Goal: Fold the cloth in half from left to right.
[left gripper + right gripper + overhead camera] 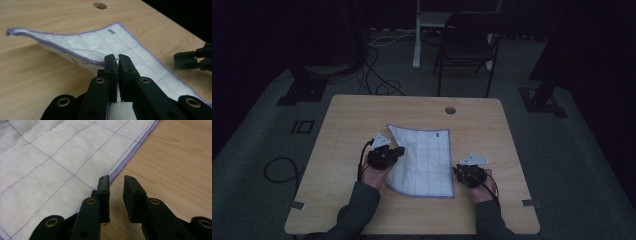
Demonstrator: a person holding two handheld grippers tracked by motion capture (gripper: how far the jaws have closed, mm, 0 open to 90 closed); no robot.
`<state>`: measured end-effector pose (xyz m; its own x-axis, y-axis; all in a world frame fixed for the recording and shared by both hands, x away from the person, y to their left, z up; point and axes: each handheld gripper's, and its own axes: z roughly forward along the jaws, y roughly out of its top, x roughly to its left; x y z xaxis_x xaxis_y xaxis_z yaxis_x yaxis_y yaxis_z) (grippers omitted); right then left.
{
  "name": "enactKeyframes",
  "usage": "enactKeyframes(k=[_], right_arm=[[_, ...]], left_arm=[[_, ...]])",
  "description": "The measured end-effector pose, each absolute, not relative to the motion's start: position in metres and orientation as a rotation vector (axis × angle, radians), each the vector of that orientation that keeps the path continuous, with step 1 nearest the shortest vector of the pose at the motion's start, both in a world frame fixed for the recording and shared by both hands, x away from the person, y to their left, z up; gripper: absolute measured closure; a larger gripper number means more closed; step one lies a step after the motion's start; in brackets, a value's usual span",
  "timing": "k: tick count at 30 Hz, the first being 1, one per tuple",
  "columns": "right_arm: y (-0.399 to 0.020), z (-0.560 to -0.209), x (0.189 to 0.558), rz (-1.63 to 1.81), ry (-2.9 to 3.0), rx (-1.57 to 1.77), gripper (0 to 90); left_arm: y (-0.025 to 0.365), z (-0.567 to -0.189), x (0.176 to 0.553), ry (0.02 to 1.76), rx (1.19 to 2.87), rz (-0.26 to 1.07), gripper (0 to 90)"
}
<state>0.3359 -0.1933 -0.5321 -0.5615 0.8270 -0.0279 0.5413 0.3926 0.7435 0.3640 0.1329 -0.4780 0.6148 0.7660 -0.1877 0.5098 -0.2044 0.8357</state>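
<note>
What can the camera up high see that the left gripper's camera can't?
The high view alone takes in the chair, floor cables and the person's sleeves. The left gripper view alone reveals the left gripper pinching the cloth's purple edge, lifting it off the table. Both share the white cloth, the wooden table with its round hole, and the right gripper.
</note>
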Motion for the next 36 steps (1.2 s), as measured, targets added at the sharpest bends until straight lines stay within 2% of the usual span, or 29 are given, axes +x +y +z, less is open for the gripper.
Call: enactKeyframes(k=[36], right_arm=[[-0.196, -0.534, 0.337, 0.992, 2.258, 1.198, 77.5]], left_arm=[[0.083, -0.468, 0.374, 0.913, 1.923, 0.278, 86.4]])
